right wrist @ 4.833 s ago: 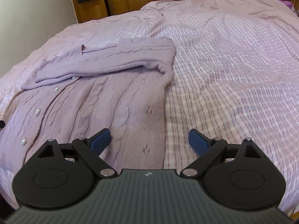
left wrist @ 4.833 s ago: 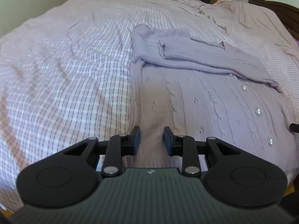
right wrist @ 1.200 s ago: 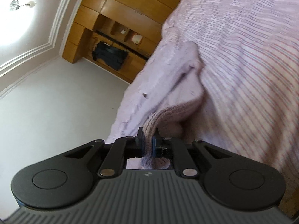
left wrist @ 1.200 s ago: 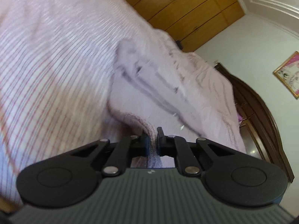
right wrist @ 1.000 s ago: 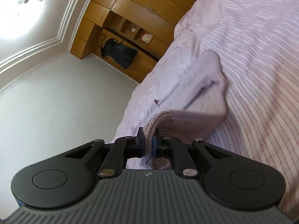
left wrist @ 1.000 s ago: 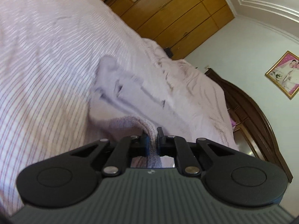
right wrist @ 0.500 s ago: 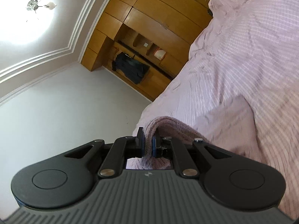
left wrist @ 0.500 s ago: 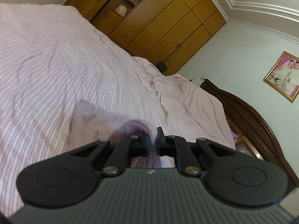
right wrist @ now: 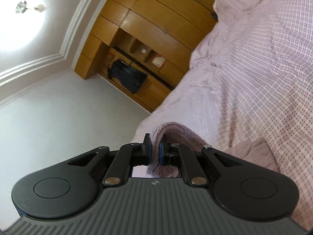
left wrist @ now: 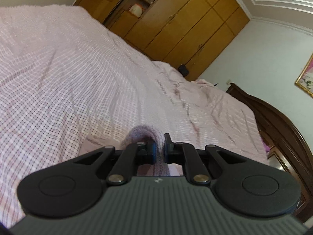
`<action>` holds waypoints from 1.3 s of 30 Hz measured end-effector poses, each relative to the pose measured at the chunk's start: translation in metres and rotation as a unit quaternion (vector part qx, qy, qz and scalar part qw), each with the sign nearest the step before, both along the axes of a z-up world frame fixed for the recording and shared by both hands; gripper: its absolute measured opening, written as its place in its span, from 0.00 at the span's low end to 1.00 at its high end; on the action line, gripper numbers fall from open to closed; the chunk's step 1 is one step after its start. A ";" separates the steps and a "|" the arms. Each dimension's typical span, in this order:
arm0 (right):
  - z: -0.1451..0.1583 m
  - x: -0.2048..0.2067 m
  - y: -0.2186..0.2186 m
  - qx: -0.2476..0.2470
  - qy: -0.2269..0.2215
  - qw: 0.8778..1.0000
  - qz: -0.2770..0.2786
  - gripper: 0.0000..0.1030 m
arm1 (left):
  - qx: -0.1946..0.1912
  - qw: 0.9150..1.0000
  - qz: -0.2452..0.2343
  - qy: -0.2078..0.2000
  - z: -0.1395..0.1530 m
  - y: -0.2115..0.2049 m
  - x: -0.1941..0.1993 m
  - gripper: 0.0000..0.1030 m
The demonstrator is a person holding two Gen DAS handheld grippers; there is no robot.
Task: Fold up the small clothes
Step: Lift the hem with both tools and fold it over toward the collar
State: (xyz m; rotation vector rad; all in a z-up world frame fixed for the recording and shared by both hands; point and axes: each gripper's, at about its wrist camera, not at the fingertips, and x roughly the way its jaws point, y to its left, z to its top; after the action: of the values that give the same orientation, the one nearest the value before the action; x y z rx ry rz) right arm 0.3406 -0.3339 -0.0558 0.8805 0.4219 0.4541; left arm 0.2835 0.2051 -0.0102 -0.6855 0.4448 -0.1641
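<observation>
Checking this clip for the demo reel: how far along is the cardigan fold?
Done: both corners of the lilac cable-knit cardigan's ribbed hem are picked up. In hand: the left gripper and right gripper are each shut on that hem, carrying it above the pink checked bedspread; a fold of knit shows below the right one. Left: lay the hem down, release, check the fold; its alignment is hidden.

Left gripper (left wrist: 158, 146): jaws nearly together, blue pads clamped on a fold of lilac knit cardigan (left wrist: 145, 135), which loops up ahead of the fingertips. Pointing slightly downward, camera rolled so the scene sits tilted.

Right gripper (right wrist: 155, 149): same state, pads pinched on the cardigan's ribbed edge (right wrist: 176, 133), fabric arching forward and off to the right. Pointing close to level, rolled hard. No hand or sleeve visible in either view.
</observation>
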 end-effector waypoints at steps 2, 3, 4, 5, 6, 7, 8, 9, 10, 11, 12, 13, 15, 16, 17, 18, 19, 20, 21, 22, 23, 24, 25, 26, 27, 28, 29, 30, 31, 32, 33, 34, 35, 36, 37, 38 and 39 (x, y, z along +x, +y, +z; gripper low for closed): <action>-0.015 0.016 0.001 -0.006 0.013 1.000 -0.003 0.08 | 0.002 1.000 0.006 0.013 -0.012 0.005 0.014 0.09; -0.022 0.024 0.001 -0.010 0.021 1.000 -0.005 0.08 | 0.002 1.000 0.010 0.020 -0.018 0.008 0.020 0.09; -0.031 0.031 0.002 -0.012 0.028 1.000 -0.005 0.08 | 0.004 1.000 0.013 0.028 -0.024 0.009 0.025 0.09; -0.038 0.038 0.003 -0.014 0.037 0.999 -0.007 0.08 | 0.008 0.999 0.014 0.038 -0.029 0.011 0.031 0.09; -0.045 0.043 0.003 -0.013 0.046 0.999 -0.010 0.08 | 0.013 0.999 0.013 0.043 -0.033 0.012 0.034 0.09; -0.051 0.047 0.003 -0.010 0.051 0.999 -0.012 0.08 | 0.018 0.999 0.010 0.048 -0.037 0.013 0.036 0.09; -0.057 0.050 0.004 -0.009 0.057 0.998 -0.014 0.08 | 0.023 0.998 0.009 0.052 -0.040 0.014 0.039 0.09; -0.063 0.054 0.005 -0.010 0.061 0.998 -0.014 0.08 | 0.027 0.998 0.008 0.057 -0.044 0.015 0.042 0.09; -0.066 0.057 0.005 -0.015 0.064 0.998 -0.016 0.08 | 0.031 0.998 0.006 0.060 -0.048 0.016 0.044 0.09; -0.071 0.059 0.006 -0.018 0.069 0.997 -0.018 0.08 | 0.036 0.997 0.004 0.064 -0.053 0.016 0.047 0.10; -0.076 0.062 0.006 -0.022 0.077 0.997 -0.021 0.08 | 0.039 0.997 0.001 0.067 -0.056 0.016 0.050 0.10; -0.081 0.063 0.005 -0.031 0.091 0.995 -0.028 0.09 | 0.042 0.997 -0.004 0.071 -0.060 0.017 0.052 0.11; -0.088 0.066 0.004 -0.053 0.126 0.990 -0.041 0.09 | 0.046 0.996 -0.001 0.083 -0.066 0.018 0.053 0.12; -0.090 0.067 0.003 -0.053 0.135 0.988 -0.045 0.12 | 0.039 0.995 0.000 0.088 -0.067 0.021 0.053 0.12; -0.090 0.066 0.002 -0.049 0.137 0.988 -0.049 0.14 | 0.033 0.995 0.002 0.090 -0.067 0.023 0.051 0.13; -0.087 0.064 0.001 -0.051 0.135 0.988 -0.050 0.16 | 0.029 0.996 0.005 0.088 -0.063 0.025 0.046 0.13; -0.081 0.061 0.000 -0.063 0.130 0.988 -0.055 0.17 | 0.036 0.996 0.009 0.086 -0.058 0.025 0.042 0.13; -0.075 0.057 -0.001 -0.080 0.123 0.987 -0.058 0.18 | 0.054 0.995 0.014 0.082 -0.052 0.024 0.035 0.15; -0.067 0.053 -0.001 -0.105 0.113 0.986 -0.063 0.18 | 0.075 0.994 0.019 0.078 -0.045 0.021 0.028 0.16; -0.062 0.048 0.000 -0.126 0.106 0.984 -0.067 0.18 | 0.101 0.992 0.025 0.074 -0.039 0.017 0.022 0.17; -0.057 0.044 0.001 -0.147 0.100 0.982 -0.068 0.18 | 0.126 0.989 0.028 0.073 -0.031 0.011 0.014 0.17; -0.051 0.039 0.005 -0.173 0.093 0.978 -0.065 0.18 | 0.149 0.986 0.025 0.072 -0.024 0.004 0.007 0.17; -0.047 0.035 0.009 -0.198 0.088 0.974 -0.062 0.18 | 0.167 0.983 0.014 0.069 -0.018 -0.005 0.000 0.17; -0.041 0.030 0.017 -0.234 0.080 0.967 -0.057 0.18 | 0.181 0.981 -0.001 0.068 -0.014 -0.012 -0.003 0.17; -0.037 0.025 0.028 -0.266 0.069 0.960 -0.048 0.18 | 0.194 0.978 -0.013 0.071 -0.011 -0.022 -0.005 0.17; -0.035 0.020 0.037 -0.289 0.061 0.955 -0.035 0.18 | 0.208 0.975 -0.027 0.072 -0.009 -0.034 -0.006 0.17; -0.033 0.017 0.048 -0.311 0.055 0.949 -0.016 0.18 | 0.219 0.972 -0.037 0.075 -0.010 -0.045 -0.005 0.17; -0.033 0.015 0.060 -0.330 0.051 0.943 0.001 0.18 | 0.227 0.969 -0.047 0.083 -0.012 -0.054 -0.002 0.17; -0.034 0.014 0.070 -0.343 0.049 0.938 0.014 0.18 | 0.236 0.966 -0.056 0.095 -0.017 -0.063 0.002 0.17; -0.037 0.015 0.080 -0.354 0.049 0.933 0.028 0.18 | 0.245 0.961 -0.066 0.109 -0.024 -0.072 0.008 0.17; -0.040 0.017 0.089 -0.362 0.049 0.930 0.040 0.18 | 0.256 0.956 -0.076 0.125 -0.032 -0.081 0.014 0.17; -0.042 0.018 0.096 -0.366 0.050 0.928 0.047 0.18 | 0.264 0.951 -0.082 0.137 -0.039 -0.088 0.020 0.18; -0.045 0.021 0.102 -0.371 0.051 0.926 0.053 0.18 | 0.276 0.947 -0.075 0.146 -0.045 -0.093 0.025 0.18; -0.047 0.024 0.108 -0.374 0.053 0.924 0.058 0.18 | 0.286 0.944 -0.066 0.150 -0.048 -0.096 0.031 0.17; -0.049 0.027 0.112 -0.379 0.056 0.922 0.059 0.18 | 0.296 0.941 -0.063 0.150 -0.050 -0.098 0.035 0.17; -0.053 0.032 0.115 -0.382 0.060 0.920 0.058 0.18 | 0.301 0.940 -0.060 0.148 -0.050 -0.099 0.041 0.17; -0.056 0.038 0.117 -0.384 0.065 0.919 0.057 0.18 | 0.301 0.940 -0.058 0.149 -0.051 -0.098 0.047 0.17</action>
State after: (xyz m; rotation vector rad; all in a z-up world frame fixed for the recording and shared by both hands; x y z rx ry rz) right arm 0.3785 -0.2171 -0.1117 0.1204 0.7121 0.2951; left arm 0.3303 0.1068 -0.0609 -0.0768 0.7858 -0.0271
